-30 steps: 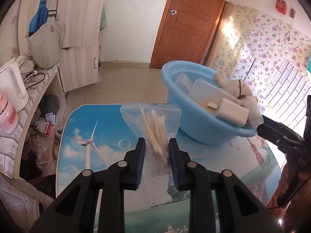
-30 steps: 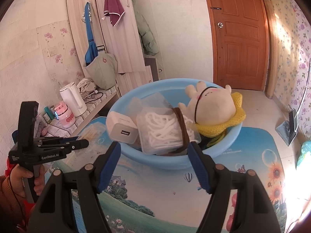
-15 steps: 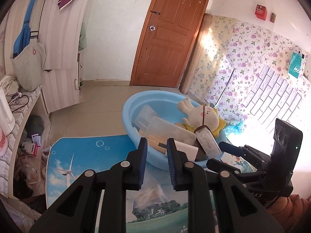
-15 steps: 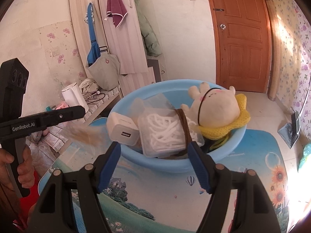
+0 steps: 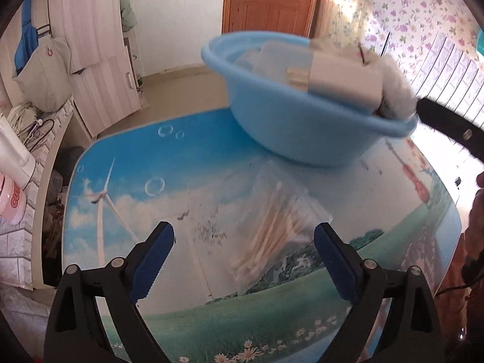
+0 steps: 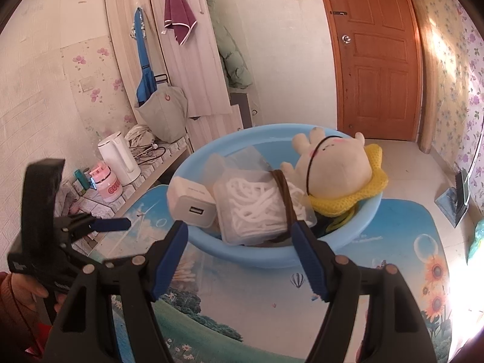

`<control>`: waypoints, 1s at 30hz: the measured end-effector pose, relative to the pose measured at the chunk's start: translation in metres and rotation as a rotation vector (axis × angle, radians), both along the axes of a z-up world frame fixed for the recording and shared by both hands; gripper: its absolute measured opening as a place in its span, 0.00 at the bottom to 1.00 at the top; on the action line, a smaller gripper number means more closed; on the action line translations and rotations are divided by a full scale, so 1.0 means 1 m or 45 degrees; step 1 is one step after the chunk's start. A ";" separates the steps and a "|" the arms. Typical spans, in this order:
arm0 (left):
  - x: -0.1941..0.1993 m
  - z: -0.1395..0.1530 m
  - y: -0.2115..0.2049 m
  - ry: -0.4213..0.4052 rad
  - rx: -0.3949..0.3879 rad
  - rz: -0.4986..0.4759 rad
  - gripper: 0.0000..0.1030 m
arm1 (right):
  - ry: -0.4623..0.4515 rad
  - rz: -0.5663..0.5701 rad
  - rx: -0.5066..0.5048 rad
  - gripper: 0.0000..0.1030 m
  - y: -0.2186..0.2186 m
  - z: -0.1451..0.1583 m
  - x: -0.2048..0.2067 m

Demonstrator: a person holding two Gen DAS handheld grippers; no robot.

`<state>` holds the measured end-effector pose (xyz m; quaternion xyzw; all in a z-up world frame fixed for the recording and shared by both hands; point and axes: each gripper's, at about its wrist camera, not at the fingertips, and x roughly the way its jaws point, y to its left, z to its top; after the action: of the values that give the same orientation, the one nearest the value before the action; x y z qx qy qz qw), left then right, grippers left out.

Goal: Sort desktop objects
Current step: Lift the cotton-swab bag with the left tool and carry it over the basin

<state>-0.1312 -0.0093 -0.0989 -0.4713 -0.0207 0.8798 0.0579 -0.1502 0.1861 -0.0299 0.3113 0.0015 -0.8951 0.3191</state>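
Note:
A clear bag of cotton swabs [image 5: 272, 227] lies flat on the picture-printed table [image 5: 127, 163], just ahead of my left gripper [image 5: 243, 230]. Its jaws are opening wide and the pads press on nothing. Behind the bag stands a blue basin [image 5: 296, 133] holding a white charger [image 6: 190, 202], a clear box of white cord [image 6: 257, 208] and a cream plush toy [image 6: 332, 169]. My right gripper [image 6: 242, 254] hovers open in front of the basin [image 6: 357, 236], with nothing between its fingers. The right wrist view shows only a corner of the bag [image 6: 187, 269].
A low shelf left of the table carries a white kettle [image 6: 116, 157], a pink bottle [image 6: 106, 181] and cables. A person's hand [image 6: 18, 296] holds the left gripper. Wardrobe doors and a wooden door [image 6: 375, 54] stand behind.
The left gripper was shut on the swab bag a second ago. The bag now lies on the table, the jaws stand wide, and the gripper has tipped down. The right gripper has not moved.

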 end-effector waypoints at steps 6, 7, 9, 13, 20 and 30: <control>0.007 -0.015 0.014 0.047 -0.090 -0.092 0.38 | 0.049 -0.024 -0.005 0.69 0.010 0.012 0.008; 0.007 -0.014 0.013 0.047 -0.074 -0.100 0.32 | 0.052 -0.030 -0.008 0.69 0.012 0.014 0.008; 0.005 -0.013 0.001 0.032 0.033 -0.079 0.17 | 0.053 -0.045 -0.015 0.69 0.015 0.015 0.008; 0.015 -0.003 -0.014 0.108 0.039 0.003 0.15 | 0.045 -0.057 -0.021 0.69 0.018 0.017 0.006; 0.028 0.060 -0.030 0.336 0.102 0.086 0.14 | 0.037 -0.045 -0.019 0.69 0.019 0.014 0.005; -0.005 0.104 0.001 0.444 0.165 -0.051 0.14 | 0.027 -0.046 0.011 0.69 0.013 0.008 0.004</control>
<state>-0.1361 -0.0083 0.0051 -0.3072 -0.0575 0.9437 0.1085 -0.1460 0.1987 -0.0216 0.3032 0.0032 -0.9039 0.3016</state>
